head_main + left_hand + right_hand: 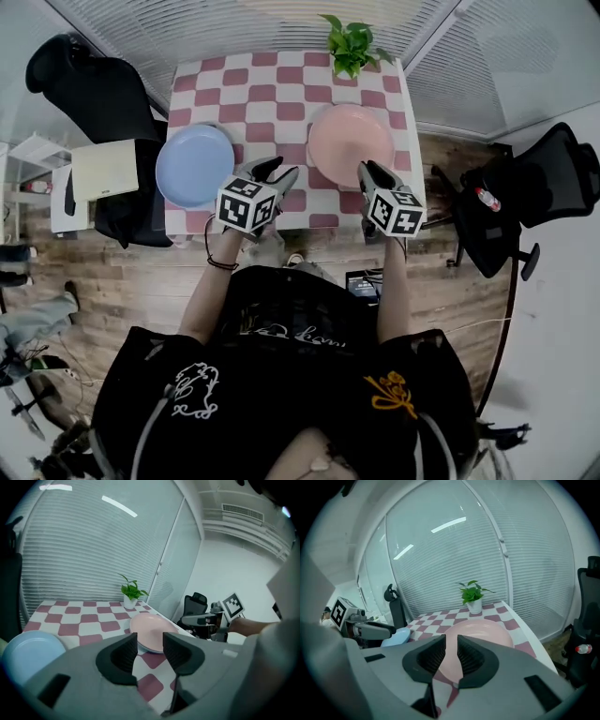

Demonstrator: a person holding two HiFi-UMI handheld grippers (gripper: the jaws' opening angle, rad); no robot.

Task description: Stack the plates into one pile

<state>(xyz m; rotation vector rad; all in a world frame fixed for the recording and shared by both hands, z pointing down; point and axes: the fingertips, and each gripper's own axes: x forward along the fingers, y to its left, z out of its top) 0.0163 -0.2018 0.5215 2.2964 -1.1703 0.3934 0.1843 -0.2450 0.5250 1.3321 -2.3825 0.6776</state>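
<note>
1. Checkered table [272, 94]: blue plate [195, 165] lies at the 9 o'clock side and pink plate [351, 142] at the 3 o'clock side. They are well apart, each flat on the cloth and not yet piled
2. Potted plant [352, 45] stands at the table's 12 o'clock edge, near the pink plate
3. Left gripper [275, 172] is at the 6 o'clock edge, between the plates. Its jaws are released with a clear gap and nothing in it
4. Right gripper [376, 174] is near the pink plate's 5 o'clock rim. Its jaws are parted by a narrow slit and grasp nothing
</note>
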